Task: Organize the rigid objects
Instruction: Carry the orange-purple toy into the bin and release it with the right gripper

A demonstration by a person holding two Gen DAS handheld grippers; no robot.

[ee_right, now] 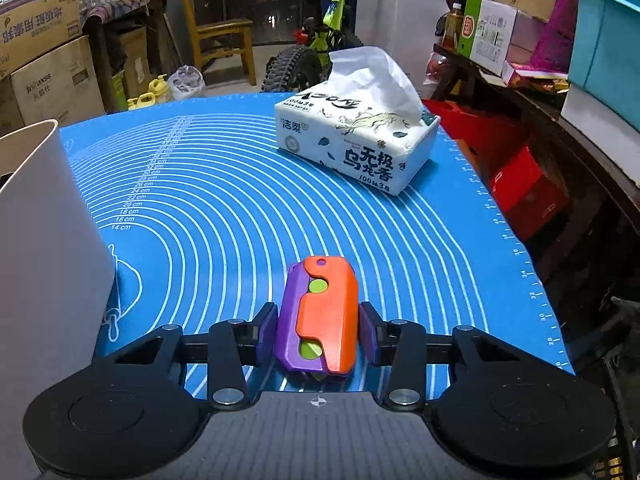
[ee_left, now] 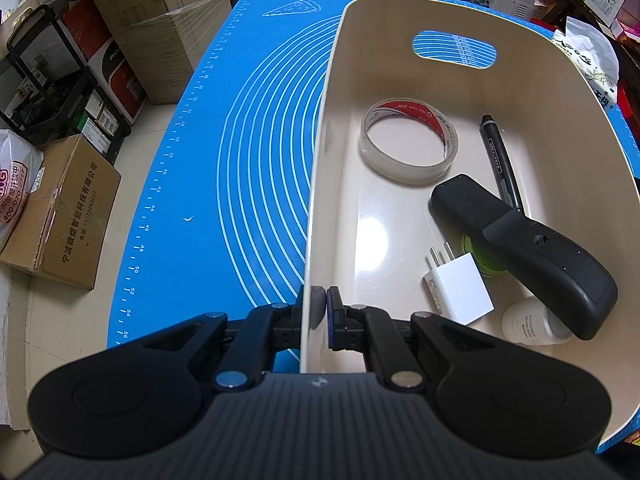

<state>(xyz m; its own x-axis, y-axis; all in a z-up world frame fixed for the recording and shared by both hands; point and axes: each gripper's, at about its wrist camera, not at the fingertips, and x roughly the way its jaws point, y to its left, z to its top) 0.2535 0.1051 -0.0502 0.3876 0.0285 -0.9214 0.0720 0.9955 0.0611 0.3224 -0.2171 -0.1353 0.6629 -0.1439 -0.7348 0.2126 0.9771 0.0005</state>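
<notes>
1. Low in the left wrist view, the left gripper (ee_left: pixel 322 308) is clamped on the near wall of the cream bin (ee_left: pixel 320 184), one pad inside and one outside, likely to steady it while things go in.
2. Low centre of the right wrist view, the right gripper (ee_right: pixel 318 327) has its jaws set either side of the orange-and-purple toy (ee_right: pixel 320 316), which lies on the blue mat (ee_right: pixel 224 216); whether the pads press yet I cannot tell.
3. Inside the bin lie a tape roll (ee_left: pixel 408 144), pen (ee_left: pixel 500 160), white plug (ee_left: pixel 456 286) and black remote (ee_left: pixel 528 252).
4. Upper right sits a tissue pack (ee_right: pixel 356 140); boxes and a bicycle crowd the room.
</notes>
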